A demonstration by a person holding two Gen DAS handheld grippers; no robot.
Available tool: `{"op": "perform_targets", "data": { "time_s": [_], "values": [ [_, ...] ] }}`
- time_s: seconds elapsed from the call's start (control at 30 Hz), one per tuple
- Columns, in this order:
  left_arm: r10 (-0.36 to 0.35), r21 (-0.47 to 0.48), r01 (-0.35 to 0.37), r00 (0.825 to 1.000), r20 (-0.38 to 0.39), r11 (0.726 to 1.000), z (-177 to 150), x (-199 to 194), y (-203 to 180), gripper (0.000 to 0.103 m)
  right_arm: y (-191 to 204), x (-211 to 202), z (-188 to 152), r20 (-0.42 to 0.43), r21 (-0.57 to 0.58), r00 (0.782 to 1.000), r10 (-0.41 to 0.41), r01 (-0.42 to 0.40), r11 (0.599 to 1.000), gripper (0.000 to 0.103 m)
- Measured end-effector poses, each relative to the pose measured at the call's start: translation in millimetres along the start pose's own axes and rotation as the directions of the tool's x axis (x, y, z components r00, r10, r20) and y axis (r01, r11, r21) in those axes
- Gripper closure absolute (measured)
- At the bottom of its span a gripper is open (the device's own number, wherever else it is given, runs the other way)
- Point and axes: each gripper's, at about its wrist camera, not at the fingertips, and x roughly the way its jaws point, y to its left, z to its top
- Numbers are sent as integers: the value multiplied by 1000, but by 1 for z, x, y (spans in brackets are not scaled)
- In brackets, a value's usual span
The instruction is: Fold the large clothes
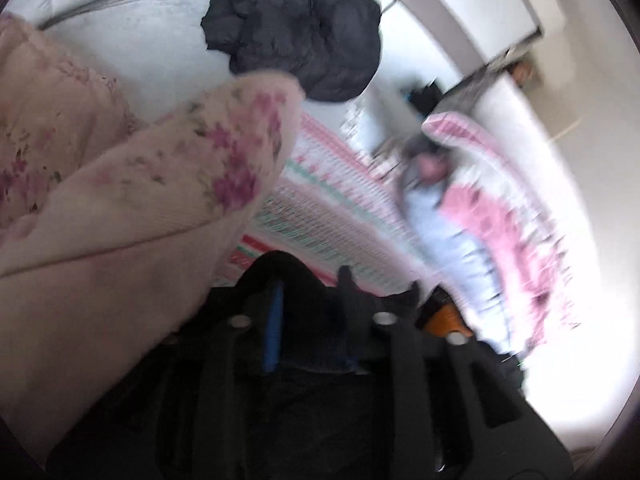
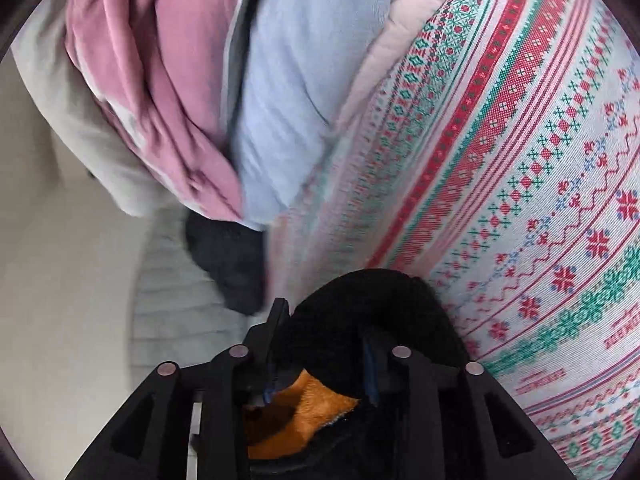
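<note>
Black garment (image 2: 360, 320) between both hand-held grippers' fingers.

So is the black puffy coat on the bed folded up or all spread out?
Bunched up, not spread out: the black puffy coat sits in a rumpled heap on the bed.

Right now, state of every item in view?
Left tongs: black garment between them, grip unclear.
Right tongs: black garment between them, orange lining showing, grip unclear.
Dark jacket: bunched up.
Floral quilt: rumpled.
Pink and blue clothes: heaped.
</note>
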Motion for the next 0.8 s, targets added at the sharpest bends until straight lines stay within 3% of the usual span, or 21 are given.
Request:
{"op": "perform_targets", "data": {
  "time_s": [0.03, 0.07, 0.1, 0.17, 0.23, 0.3, 0.4, 0.5, 0.57, 0.63, 0.67, 0.7, 0.73, 0.8],
  "values": [
    [-2, 14, 2, 999, 49, 1000, 0, -11, 0, 50, 1, -4, -1, 5, 6, 999, 35, -35, 999, 62],
    [-10, 27, 8, 997, 80, 1000, -1, -17, -2, 43, 2, -7, -2, 18, 7, 998, 59, -59, 998, 53],
    [-36, 39, 31, 994, 107, 999, -1, -25, -2, 40, 4, -13, -3, 45, 4, 995, 93, -93, 996, 39],
    [-54, 39, 49, 990, 132, 998, -3, -31, -1, 35, 7, -28, -4, 105, -9, 989, 108, -107, 994, 25],
    [-24, 67, 16, 992, 121, 998, -8, -25, -5, 35, 18, -40, -8, 177, -89, 984, 21, -5, 996, 25],
    [55, 133, -67, 994, 92, 989, -18, -6, -16, 35, 44, -32, -20, 181, -279, 978, -100, 148, 949, 25],
    [185, 210, -188, 982, 33, 959, -38, 24, -24, 35, 74, -3, -47, 132, -499, 967, -218, 255, 828, 25],
    [266, 237, -253, 964, -25, 938, -53, 42, -17, 35, 99, 29, -87, 129, -703, 939, -318, 312, 638, 25],
    [359, 301, -337, 933, -21, 892, -64, 54, -16, 35, 104, 55, -116, 120, -806, 918, -378, 312, 503, 25],
    [429, 368, -403, 903, 14, 838, -72, 63, -17, 37, 98, 73, -135, 113, -856, 884, -454, 319, 407, 25],
    [475, 401, -448, 879, 35, 799, -77, 69, -17, 52, 87, 92, -139, 144, -861, 828, -541, 375, 345, 25],
    [523, 426, -495, 850, 59, 757, -81, 74, -19, 64, 77, 103, -137, 165, -850, 787, -594, 419, 320, 25],
    [568, 450, -539, 819, 83, 712, -84, 80, -19, 80, 66, 109, -135, 159, -840, 773, -614, 432, 327, 25],
    [574, 467, -547, 813, 97, 695, -85, 84, -18, 92, 60, 111, -137, 176, -844, 778, -603, 435, 315, 31]
  ]
}}
